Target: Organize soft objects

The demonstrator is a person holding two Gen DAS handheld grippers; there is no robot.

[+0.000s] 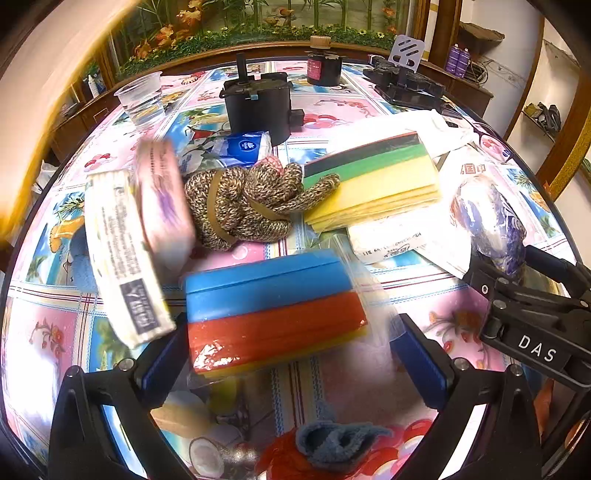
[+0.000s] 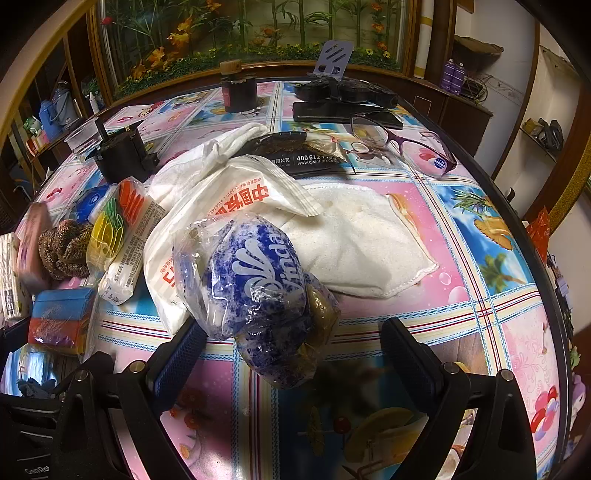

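The blue-and-red sponge pack [image 1: 275, 314] lies near the table's [image 1: 443, 314] front edge, between the spread, empty fingers of the left gripper [image 1: 291, 354]; light, springy and slick in its wrap, it probably wants a squeeze across its short sides. To its right, the right gripper [image 2: 291, 354] stands wide around the crinkly blue tissue bag [image 2: 258, 288], not visibly clamping it.

- Ahead of me a wood-framed bamboo-and-flower mural [image 2: 258, 33] spans the far wall.
- A white wall [image 2: 509, 92] with dark wooden shelves [image 2: 539, 140] stands to my right.
- A patterned tablecloth [image 2: 480, 258] gleams under bright light.
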